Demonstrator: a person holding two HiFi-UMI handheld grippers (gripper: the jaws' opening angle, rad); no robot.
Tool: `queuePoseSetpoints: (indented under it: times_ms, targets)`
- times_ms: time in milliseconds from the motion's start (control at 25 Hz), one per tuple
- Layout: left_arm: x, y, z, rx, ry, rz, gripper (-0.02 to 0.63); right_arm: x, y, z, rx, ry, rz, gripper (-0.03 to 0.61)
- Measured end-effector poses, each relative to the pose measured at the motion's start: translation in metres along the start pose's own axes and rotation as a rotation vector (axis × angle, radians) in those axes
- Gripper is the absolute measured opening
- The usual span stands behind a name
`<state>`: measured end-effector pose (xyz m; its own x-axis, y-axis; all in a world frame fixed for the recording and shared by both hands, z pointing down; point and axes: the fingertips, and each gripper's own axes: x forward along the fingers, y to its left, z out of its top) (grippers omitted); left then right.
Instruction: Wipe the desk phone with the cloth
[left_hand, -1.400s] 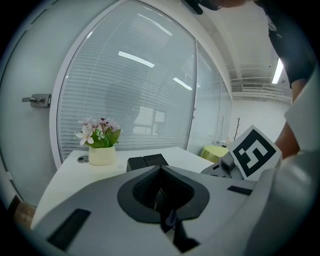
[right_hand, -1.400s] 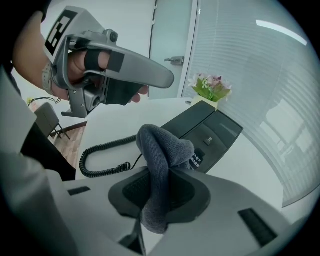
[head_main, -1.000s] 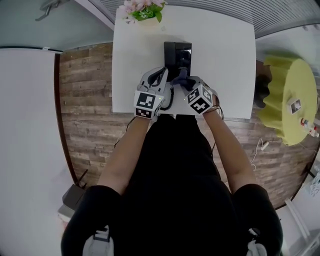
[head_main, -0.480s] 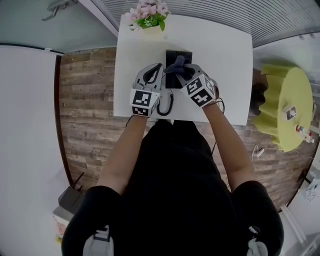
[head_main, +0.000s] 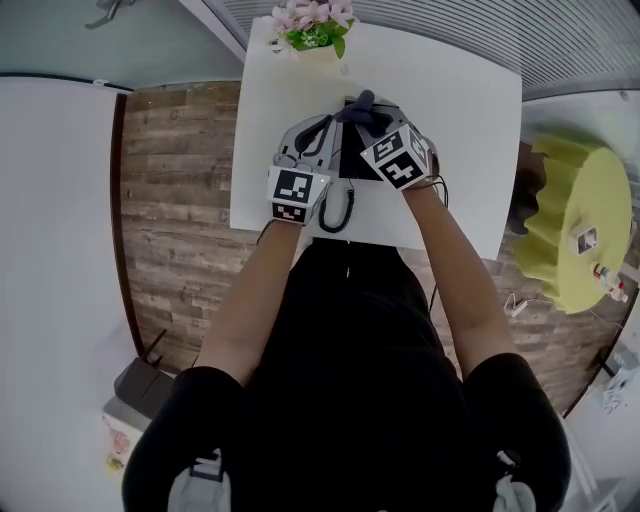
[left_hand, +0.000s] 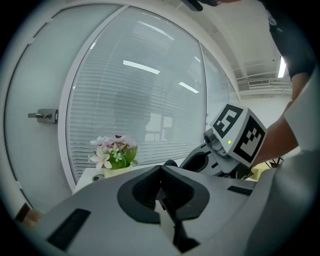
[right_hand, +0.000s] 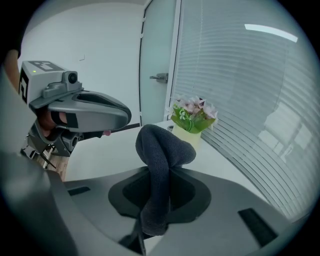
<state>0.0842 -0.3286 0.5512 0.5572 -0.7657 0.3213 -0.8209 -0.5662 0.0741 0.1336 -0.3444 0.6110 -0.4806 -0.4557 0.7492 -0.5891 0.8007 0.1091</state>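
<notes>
The black desk phone (head_main: 347, 160) stands on the white table (head_main: 460, 120), mostly hidden under both grippers. Its coiled cord (head_main: 336, 212) loops toward the near edge. My right gripper (head_main: 378, 122) is shut on a dark grey cloth (head_main: 362, 108); the cloth sticks up in a fold from the jaws (right_hand: 161, 150) over the phone's far end. My left gripper (head_main: 322, 135) hovers beside it at the phone's left side. Its jaws meet at the tip (left_hand: 161, 169), with only a thin dark sliver in the seam.
A pot of pink flowers (head_main: 312, 25) stands at the table's far edge, close beyond the phone. A glass wall with blinds (left_hand: 140, 100) rises behind it. A yellow round seat (head_main: 580, 220) stands to the right on the wooden floor (head_main: 175, 200).
Both grippers have moved away from me along the phone toward the flowers. The cloth has travelled from the phone's middle to its far end.
</notes>
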Motion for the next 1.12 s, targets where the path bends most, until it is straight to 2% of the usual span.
queuePoseSetpoints:
  times_ms: [280,600,1120]
  targets:
    - [0.008,0.01,-0.011,-0.022,0.015,0.015,0.011,0.021,-0.005,-0.001,-0.025,0.034,-0.003,0.086]
    - [0.007,0.012,-0.021,-0.03,0.029,0.021,0.011,0.024,0.005,-0.007,-0.154,0.072,-0.045,0.084]
    - [-0.01,0.0,-0.046,-0.028,0.067,-0.011,0.011,0.022,0.036,-0.031,-0.155,0.106,-0.037,0.084]
